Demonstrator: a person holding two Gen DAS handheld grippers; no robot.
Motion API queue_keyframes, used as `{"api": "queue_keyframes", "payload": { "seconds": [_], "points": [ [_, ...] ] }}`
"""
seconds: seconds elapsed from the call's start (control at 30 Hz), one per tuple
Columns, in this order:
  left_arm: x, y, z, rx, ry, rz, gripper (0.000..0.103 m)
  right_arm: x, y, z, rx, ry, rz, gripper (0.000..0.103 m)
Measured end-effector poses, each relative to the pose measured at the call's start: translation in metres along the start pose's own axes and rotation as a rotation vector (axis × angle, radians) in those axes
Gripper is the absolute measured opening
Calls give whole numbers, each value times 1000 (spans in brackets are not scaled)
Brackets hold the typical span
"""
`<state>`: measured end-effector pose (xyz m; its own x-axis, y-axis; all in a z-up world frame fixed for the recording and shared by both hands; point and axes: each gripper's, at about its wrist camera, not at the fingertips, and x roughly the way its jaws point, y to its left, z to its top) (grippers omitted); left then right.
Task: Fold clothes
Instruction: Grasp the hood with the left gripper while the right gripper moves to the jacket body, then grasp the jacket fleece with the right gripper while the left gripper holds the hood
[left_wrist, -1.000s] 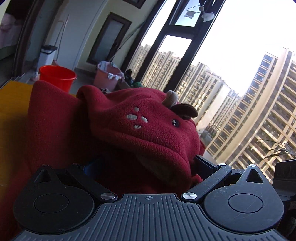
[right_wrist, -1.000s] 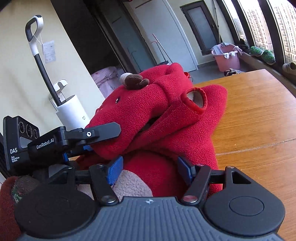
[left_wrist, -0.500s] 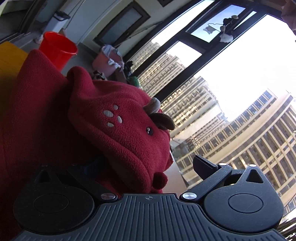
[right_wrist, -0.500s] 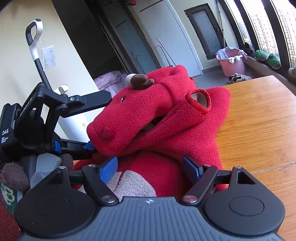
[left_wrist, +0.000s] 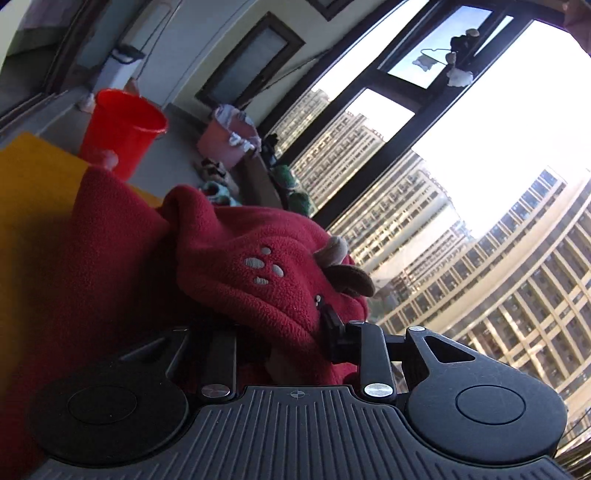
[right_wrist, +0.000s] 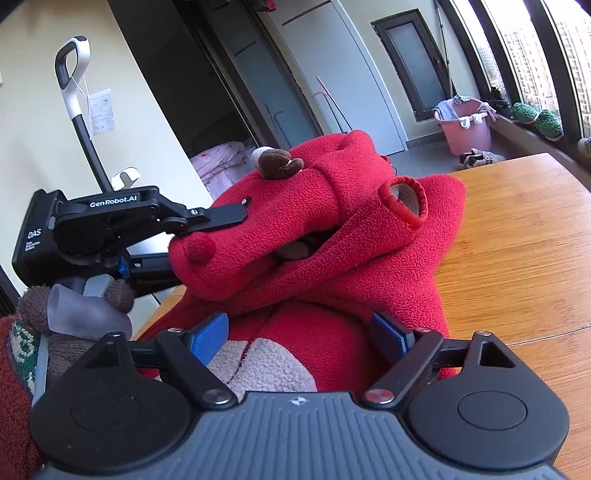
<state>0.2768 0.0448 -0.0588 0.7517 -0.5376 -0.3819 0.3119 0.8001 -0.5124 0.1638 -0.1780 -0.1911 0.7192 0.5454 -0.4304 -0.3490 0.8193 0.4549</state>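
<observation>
1. Two grippers work one red fleece hooded garment (right_wrist: 332, 258), which lies heaped on the wooden worktop (right_wrist: 517, 240), its animal-face hood raised above the rest of the pile.
2. Our left gripper (left_wrist: 295, 325) is closing on the front edge of the hood (left_wrist: 258, 273); in the right wrist view its fingers pinch the fleece just beside the small red nose.
3. Our right gripper (right_wrist: 299, 332) sits at the near side of the hood, low over the body of the garment; its jaws are opening, blue pads (right_wrist: 208, 330) wide apart, fleece between them but not pressed.
4. We judge the fleece light, soft and thick: it will sag and bunch, not slip.
5. Relative to the hood, the cuffed sleeve opening (right_wrist: 404, 201) lies behind it; hems and cuffs give us the firmest hold.
</observation>
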Motion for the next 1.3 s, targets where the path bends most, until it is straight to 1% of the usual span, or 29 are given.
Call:
{"api": "queue_keyframes", "payload": {
  "seconds": [0.03, 0.1, 0.13, 0.2, 0.23, 0.27, 0.33, 0.37, 0.4, 0.43, 0.47, 0.53, 0.57, 0.67, 0.7, 0.73, 0.77, 0.83, 0.87, 0.9, 1.0, 1.03, 1.07, 1.17, 1.2, 1.27, 1.3],
  "points": [
    [-7, -7, 4, 71, -21, 39, 23, 0, 0, 0, -1, 0, -1, 85],
    [-17, -13, 8, 146, -21, 97, 23, 0, 0, 0, -1, -1, -1, 85],
    [-20, -13, 7, 169, -9, 127, 23, 0, 0, 0, 1, -2, -1, 85],
    [-14, -7, -4, 198, 51, 197, 26, 0, -2, 1, 5, -3, 1, 85],
    [-11, -3, -12, 214, 75, 225, 30, 1, -2, 1, 6, -2, 1, 85],
    [-8, -1, -18, 224, 85, 239, 32, 1, -2, 1, 5, 1, -2, 85],
    [-6, 0, -27, 241, 84, 248, 46, 3, 0, 2, -3, 14, -9, 87],
    [-5, 0, -30, 254, 80, 255, 48, 5, 2, 3, -13, 29, -9, 90],
    [-4, -2, -31, 272, 71, 264, 52, 9, 4, 4, -23, 57, 7, 101],
    [-4, -4, -32, 288, 63, 275, 57, 14, 5, 5, -23, 93, 23, 103],
    [-4, -5, -33, 304, 57, 286, 59, 19, 5, 5, -18, 130, 37, 103],
    [-3, -5, -34, 310, 47, 294, 67, 24, 12, 6, -50, 158, 15, 103],
    [-3, -4, -34, 299, 42, 292, 68, 26, 18, 5, -83, 173, -3, 103],
    [-4, 2, -35, 263, 29, 295, 79, 32, 32, 4, -182, 215, -53, 103],
    [-5, 4, -35, 255, 27, 298, 84, 33, 36, 3, -208, 226, -68, 103],
    [-6, 5, -36, 246, 26, 301, 86, 34, 39, 3, -218, 229, -78, 103],
    [-6, 7, -36, 237, 26, 303, 86, 32, 39, 4, -209, 224, -80, 103],
    [-8, 6, -38, 234, 23, 306, 87, 20, 38, 12, -166, 160, -62, 85],
    [-9, 6, -39, 235, 21, 307, 87, 12, 37, 18, -157, 117, -47, 68],
    [-11, 6, -38, 237, 20, 307, 88, 4, 35, 26, -151, 65, -49, 58],
    [-11, 9, -35, 238, 17, 308, 88, -7, 33, 48, -169, -62, -171, 56],
    [-11, 10, -35, 236, 16, 308, 89, -6, 31, 56, -181, -87, -219, 56],
    [-11, 11, -35, 233, 15, 307, 90, -3, 27, 62, -186, -103, -263, 56],
    [-12, 15, -34, 214, 11, 303, 93, 15, 6, 75, -130, -106, -335, 56],
    [-14, 16, -33, 205, 9, 299, 93, 23, -1, 77, -104, -92, -345, 56],
    [-16, 18, -32, 197, 3, 291, 94, 31, -6, 79, -61, -68, -313, 56],
    [-18, 18, -31, 196, 1, 289, 95, 34, -8, 79, -41, -57, -295, 45]
  ]
}}
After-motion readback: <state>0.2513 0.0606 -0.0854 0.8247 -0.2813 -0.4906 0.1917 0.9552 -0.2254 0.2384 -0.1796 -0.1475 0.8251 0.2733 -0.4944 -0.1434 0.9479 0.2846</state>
